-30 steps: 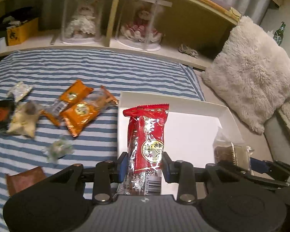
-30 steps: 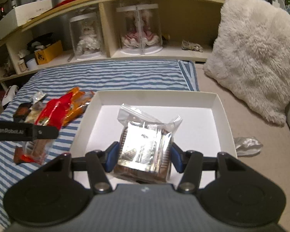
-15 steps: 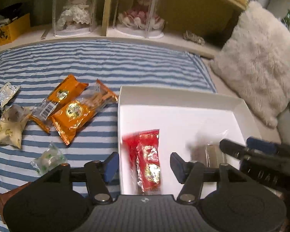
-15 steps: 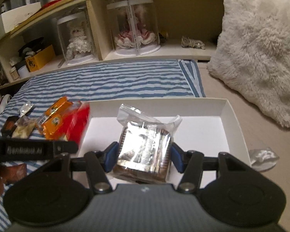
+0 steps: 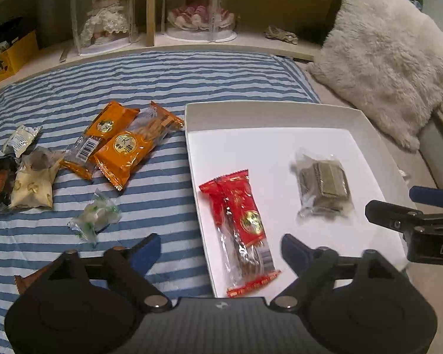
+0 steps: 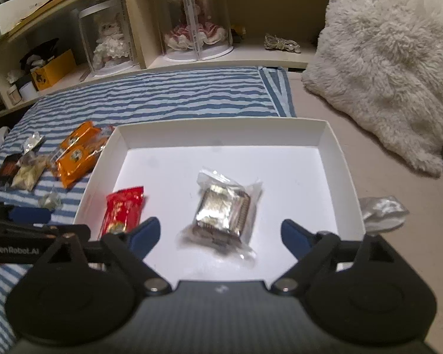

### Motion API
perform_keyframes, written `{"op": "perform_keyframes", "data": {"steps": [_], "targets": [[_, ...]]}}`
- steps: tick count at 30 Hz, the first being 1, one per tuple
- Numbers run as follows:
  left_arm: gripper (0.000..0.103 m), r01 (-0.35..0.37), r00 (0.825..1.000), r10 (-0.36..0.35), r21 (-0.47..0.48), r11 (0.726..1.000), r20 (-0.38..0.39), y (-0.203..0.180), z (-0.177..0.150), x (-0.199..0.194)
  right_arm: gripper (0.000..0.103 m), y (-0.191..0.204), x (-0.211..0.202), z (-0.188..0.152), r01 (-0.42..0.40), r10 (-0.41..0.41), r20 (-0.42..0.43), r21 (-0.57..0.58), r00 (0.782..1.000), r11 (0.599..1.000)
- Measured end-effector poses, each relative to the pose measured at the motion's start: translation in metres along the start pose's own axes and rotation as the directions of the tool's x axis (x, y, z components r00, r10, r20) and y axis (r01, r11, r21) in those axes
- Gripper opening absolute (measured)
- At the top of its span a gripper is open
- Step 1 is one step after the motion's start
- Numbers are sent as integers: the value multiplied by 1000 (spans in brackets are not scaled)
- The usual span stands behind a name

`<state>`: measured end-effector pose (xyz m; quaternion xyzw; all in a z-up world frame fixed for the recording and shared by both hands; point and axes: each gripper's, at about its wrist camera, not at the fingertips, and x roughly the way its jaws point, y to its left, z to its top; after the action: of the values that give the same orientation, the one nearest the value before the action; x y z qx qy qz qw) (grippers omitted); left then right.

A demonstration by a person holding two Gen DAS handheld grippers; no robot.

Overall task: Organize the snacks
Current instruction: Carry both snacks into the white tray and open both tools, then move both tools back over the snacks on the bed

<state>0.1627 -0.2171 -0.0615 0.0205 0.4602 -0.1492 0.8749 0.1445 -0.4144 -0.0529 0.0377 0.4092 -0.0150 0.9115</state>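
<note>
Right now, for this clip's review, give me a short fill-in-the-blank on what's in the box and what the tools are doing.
1. The red packet lies inside the white ____.
2. The left tool and the right tool both have their jaws ____.
3. The two orange packets lie on the ____ cloth.
4. The number of packets in the box is ____.

Missing words: box; open; striped; two

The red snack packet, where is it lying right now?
The red packet lies flat in the white box, along its left wall, with the clear-wrapped brown snack to its right.
</note>
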Motion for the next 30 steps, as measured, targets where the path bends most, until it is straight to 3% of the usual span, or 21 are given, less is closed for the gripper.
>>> {"op": "perform_keyframes", "data": {"steps": [5, 13, 30], "targets": [[103, -16, 999, 15, 41, 999, 30, -6, -8, -15, 102, 2, -19, -9, -12, 12, 11, -6, 1000, 1000], [103, -29, 998, 24, 86, 996, 52, -10, -20, -40, 102, 4, -46, -22, -1, 1, 42, -4, 999, 1000], [103, -13, 990, 7, 43, 999, 142, 14, -33, -102, 103, 14, -102, -38, 4, -5, 128, 14, 992, 1000]]}}
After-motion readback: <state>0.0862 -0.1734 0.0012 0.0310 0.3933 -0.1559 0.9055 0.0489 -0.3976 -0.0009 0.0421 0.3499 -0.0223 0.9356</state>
